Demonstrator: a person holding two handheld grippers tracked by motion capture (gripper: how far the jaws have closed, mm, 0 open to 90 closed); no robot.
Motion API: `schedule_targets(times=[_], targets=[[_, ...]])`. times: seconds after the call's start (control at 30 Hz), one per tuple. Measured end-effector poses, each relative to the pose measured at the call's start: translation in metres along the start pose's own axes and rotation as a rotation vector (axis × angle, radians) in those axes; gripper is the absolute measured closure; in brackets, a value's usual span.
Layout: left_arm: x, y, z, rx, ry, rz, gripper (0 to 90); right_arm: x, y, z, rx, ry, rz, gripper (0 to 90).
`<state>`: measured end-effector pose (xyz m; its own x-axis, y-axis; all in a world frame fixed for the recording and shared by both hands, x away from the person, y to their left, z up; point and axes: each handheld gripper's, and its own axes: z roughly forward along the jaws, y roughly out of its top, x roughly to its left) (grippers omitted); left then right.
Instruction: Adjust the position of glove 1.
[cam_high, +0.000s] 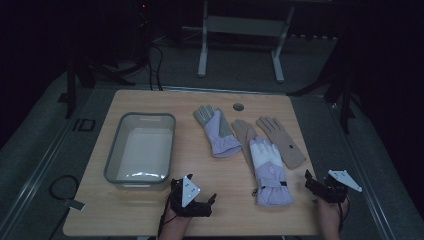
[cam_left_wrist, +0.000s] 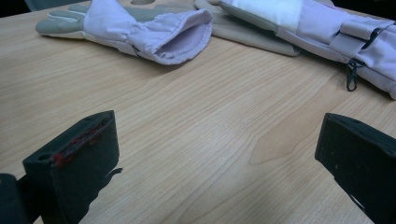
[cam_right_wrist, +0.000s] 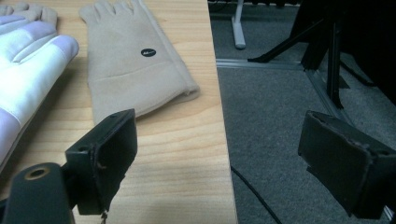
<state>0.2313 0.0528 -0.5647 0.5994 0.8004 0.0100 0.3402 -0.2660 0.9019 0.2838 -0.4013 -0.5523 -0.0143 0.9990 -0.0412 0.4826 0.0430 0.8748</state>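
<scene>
High view: four gloves lie right of centre on the table (cam_high: 150, 215), with a clear plastic bin (cam_high: 141, 150) at left centre. The left gripper (cam_high: 205, 204), bottom centre, rests with jaws spread and empty; the right gripper (cam_high: 312, 182), lower right at the table edge, is likewise spread and empty. The white-and-lilac ski glove (cam_high: 268, 172) lies between them, long axis running bottom to top, cuff toward the bottom, probably nearer the right gripper. It overlaps a tan glove (cam_high: 245, 136); a second tan glove (cam_high: 281, 141) lies just right; a grey-and-lilac glove (cam_high: 216, 131) sits upper centre. Nothing obstructs either approach.
</scene>
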Motion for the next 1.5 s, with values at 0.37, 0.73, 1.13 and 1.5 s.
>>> schedule_targets(times=[0.37, 0.73, 1.13, 1.5], targets=[[0.001, 0.000, 0.001, 0.000, -0.017, 0.005, 0.0, 0.004, 0.027, -0.005, 0.067, 0.033, -0.049, 11.5], [0.003, 0.000, 0.000, -0.009, -0.039, -0.016, 0.0, 0.012, 0.056, -0.001, 0.124, 0.160, -0.020, 13.2], [0.003, 0.000, 0.001, -0.007, -0.039, -0.015, 0.0, 0.044, 0.088, 0.001, 0.100, 0.235, -0.069, 10.8], [0.002, 0.000, 0.001, -0.004, -0.039, -0.005, 0.0, 0.073, 0.116, 0.012, 0.137, 0.304, -0.124, 15.6]])
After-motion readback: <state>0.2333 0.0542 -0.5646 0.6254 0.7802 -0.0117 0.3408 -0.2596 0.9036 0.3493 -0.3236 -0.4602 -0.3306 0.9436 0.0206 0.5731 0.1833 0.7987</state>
